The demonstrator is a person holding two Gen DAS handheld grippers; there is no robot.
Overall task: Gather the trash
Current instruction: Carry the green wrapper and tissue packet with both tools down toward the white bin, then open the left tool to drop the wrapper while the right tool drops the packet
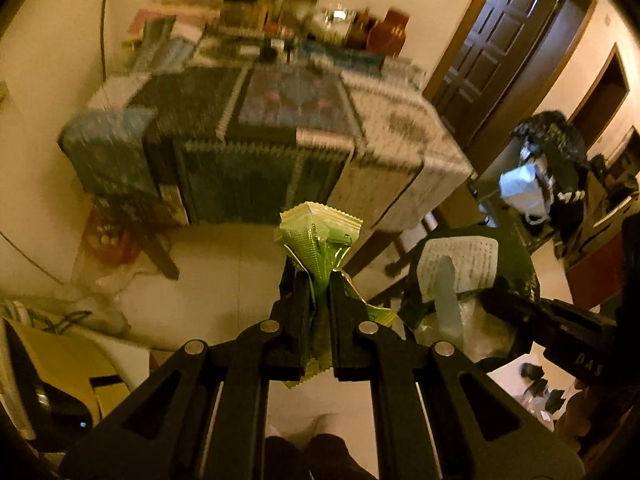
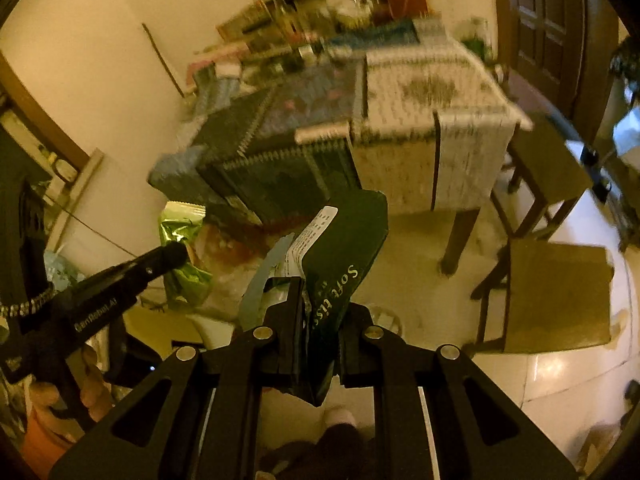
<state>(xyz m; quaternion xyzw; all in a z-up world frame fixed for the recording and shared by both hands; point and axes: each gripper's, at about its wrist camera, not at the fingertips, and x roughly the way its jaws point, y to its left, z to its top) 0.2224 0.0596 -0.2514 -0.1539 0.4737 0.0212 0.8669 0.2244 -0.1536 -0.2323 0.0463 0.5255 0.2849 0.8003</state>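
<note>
My left gripper (image 1: 319, 280) is shut on a crumpled green foil wrapper (image 1: 318, 236), held in the air in front of a cluttered table. The wrapper also shows in the right wrist view (image 2: 182, 236), with the left gripper (image 2: 172, 256) at the left. My right gripper (image 2: 320, 300) is shut on a dark green soft-tissue pack (image 2: 348, 248) with a white label and a pale blue strip. In the left wrist view the right gripper (image 1: 492, 300) comes in from the right, with the tissue pack (image 1: 464, 264) beside my wrapper.
A table (image 1: 400, 136) covered with patterned cloths and piled with bottles and boxes stands ahead. Bags lie under it at the left (image 1: 104, 248). A wooden chair (image 2: 552, 280) stands at the right, a dark door (image 1: 496, 40) behind. The floor is pale tile.
</note>
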